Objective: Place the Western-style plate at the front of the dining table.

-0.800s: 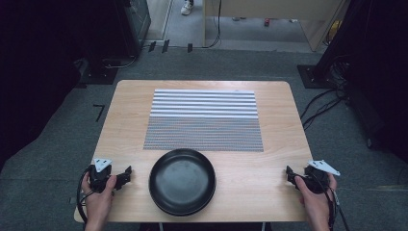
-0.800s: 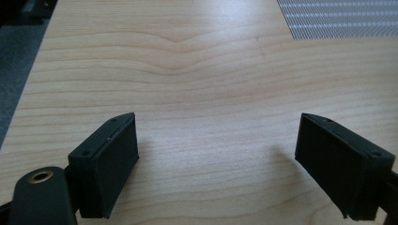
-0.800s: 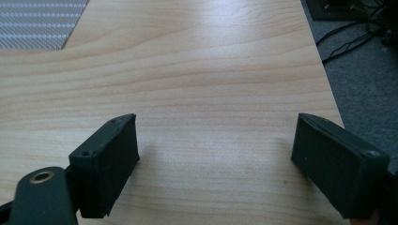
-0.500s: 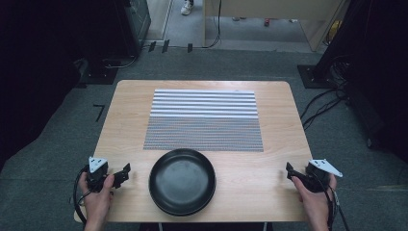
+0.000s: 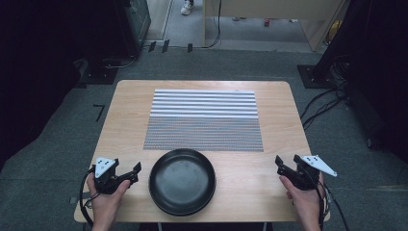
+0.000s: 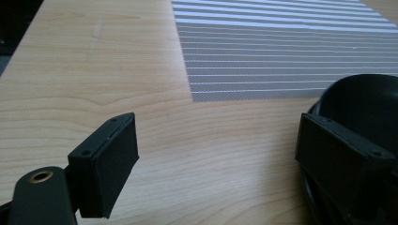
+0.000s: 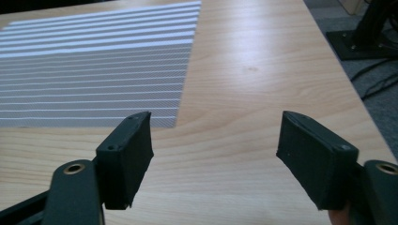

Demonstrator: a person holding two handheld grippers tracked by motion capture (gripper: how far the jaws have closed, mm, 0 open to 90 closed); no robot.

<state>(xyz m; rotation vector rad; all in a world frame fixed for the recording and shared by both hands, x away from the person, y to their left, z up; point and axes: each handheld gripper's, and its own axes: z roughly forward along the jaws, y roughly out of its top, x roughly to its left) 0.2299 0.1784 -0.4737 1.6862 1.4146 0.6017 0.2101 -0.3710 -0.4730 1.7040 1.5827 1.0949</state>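
A round black pan (image 5: 182, 181) lies on the wooden table (image 5: 120, 115) near its front edge, at the middle. My left gripper (image 5: 133, 172) stands open just left of the pan, held by a hand at the front left corner. In the left gripper view its jaws are wide apart with bare wood between them, and the pan's rim (image 6: 361, 98) rises behind the right-hand jaw. My right gripper (image 5: 281, 165) stands open near the front right edge, well clear of the pan. Its jaws frame bare table (image 7: 225, 122) with nothing between them.
A grey and white striped mat (image 5: 204, 119) covers the middle of the table, just beyond the pan. The mat's corner (image 7: 94, 70) lies ahead of the right gripper. Cables (image 5: 327, 103) and a stand base lie on the floor to the right.
The left gripper has drifted slightly forward and toward the pan. The right gripper and the pan have hardly moved.
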